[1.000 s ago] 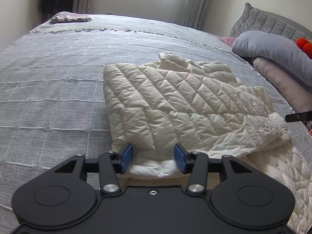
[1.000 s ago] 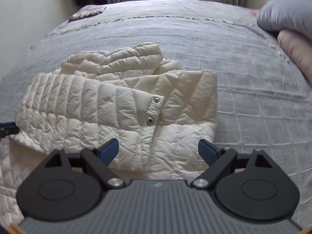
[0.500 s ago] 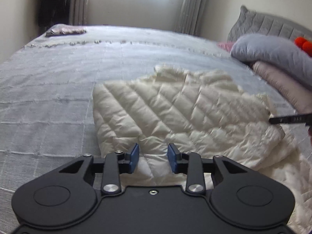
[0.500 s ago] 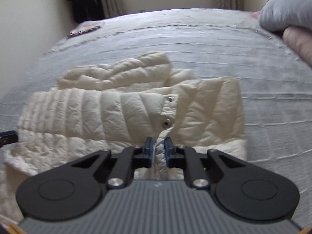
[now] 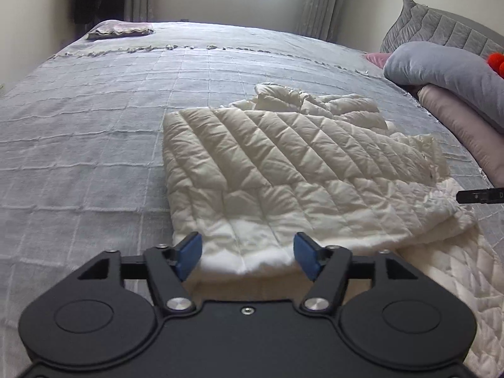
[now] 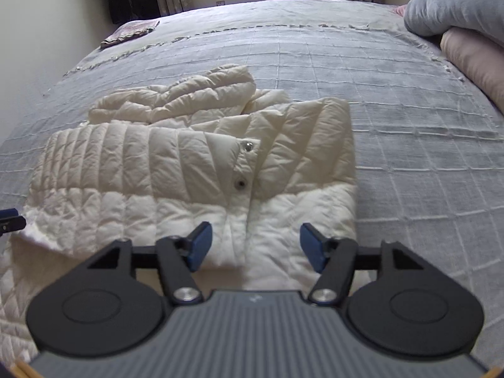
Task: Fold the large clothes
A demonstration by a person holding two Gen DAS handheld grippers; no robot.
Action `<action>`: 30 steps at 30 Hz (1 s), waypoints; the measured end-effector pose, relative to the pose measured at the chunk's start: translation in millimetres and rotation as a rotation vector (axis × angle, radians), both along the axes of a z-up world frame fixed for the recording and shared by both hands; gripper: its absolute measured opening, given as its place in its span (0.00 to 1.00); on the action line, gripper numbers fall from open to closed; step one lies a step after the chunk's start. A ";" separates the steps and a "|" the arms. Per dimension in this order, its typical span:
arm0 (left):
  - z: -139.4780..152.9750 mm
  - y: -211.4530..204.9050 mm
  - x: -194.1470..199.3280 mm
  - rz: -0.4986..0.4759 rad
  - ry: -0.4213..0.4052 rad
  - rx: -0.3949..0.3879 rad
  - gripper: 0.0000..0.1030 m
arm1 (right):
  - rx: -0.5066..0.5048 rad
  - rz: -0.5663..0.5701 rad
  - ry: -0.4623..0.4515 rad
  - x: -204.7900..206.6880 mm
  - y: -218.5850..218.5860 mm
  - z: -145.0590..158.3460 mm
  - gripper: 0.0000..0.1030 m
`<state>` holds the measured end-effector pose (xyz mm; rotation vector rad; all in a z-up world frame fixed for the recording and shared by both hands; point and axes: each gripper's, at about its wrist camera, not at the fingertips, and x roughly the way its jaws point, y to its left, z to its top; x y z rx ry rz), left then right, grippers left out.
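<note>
2 grippers hover at the near edge of a cream quilted jacket (image 5: 283, 170) that lies folded on a grey bedspread (image 5: 94, 145). In the left wrist view the left gripper (image 5: 247, 253) sits at 6 o'clock, its jaws opening; the blue pads (image 5: 189, 253) stand apart on either side of the jacket's folded hem, not pressing it. The jacket runs from 6 o'clock up toward 1 o'clock, with a puffed sleeve bunched at its far end. At 3 o'clock a dark tip of the other gripper shows just beside the jacket's edge.

In the right wrist view the right gripper (image 6: 255, 247) is also at 6 o'clock, jaws opening, pads clear of the cloth, with the jacket's (image 6: 195, 170) snap-button placket (image 6: 244, 165) just beyond them. A folded cloth (image 6: 130, 33) lies at 11 o'clock, well apart from the jacket. Grey and pink pillows (image 6: 456, 15) are stacked at 2 o'clock.
</note>
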<state>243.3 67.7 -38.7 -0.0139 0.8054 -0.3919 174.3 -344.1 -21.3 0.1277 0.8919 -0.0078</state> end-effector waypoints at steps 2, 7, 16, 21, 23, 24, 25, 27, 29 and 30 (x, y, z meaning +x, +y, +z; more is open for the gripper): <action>5.4 2.6 -16.0 0.005 0.010 0.008 0.68 | 0.000 -0.005 0.009 -20.0 -1.9 6.5 0.75; 4.9 8.4 -59.7 0.016 0.047 0.037 0.85 | 0.009 -0.002 0.027 -73.0 -5.4 14.0 0.87; -16.4 18.3 -134.1 0.024 0.103 0.050 0.86 | 0.015 -0.006 0.052 -158.1 -12.2 -2.3 0.93; -22.8 31.4 -168.6 0.034 0.099 0.037 0.86 | 0.047 -0.006 0.079 -186.0 -23.2 -18.0 0.94; -23.6 35.7 -178.1 0.043 0.103 0.031 0.86 | 0.061 -0.013 0.093 -192.0 -28.7 -24.5 0.94; -24.2 38.1 -182.2 0.049 0.107 0.030 0.86 | 0.071 -0.017 0.099 -194.4 -31.1 -27.3 0.94; -24.6 40.5 -184.6 0.056 0.114 0.029 0.86 | 0.082 -0.021 0.106 -196.0 -33.6 -30.0 0.94; -25.9 46.0 -188.9 0.067 0.126 0.019 0.86 | 0.109 -0.022 0.127 -198.7 -37.4 -35.9 0.94; -28.9 51.7 -192.0 0.072 0.135 0.009 0.86 | 0.133 -0.017 0.150 -199.9 -40.0 -41.6 0.94; -31.3 53.8 -192.2 0.072 0.145 0.004 0.86 | 0.145 -0.012 0.161 -200.1 -41.1 -45.0 0.94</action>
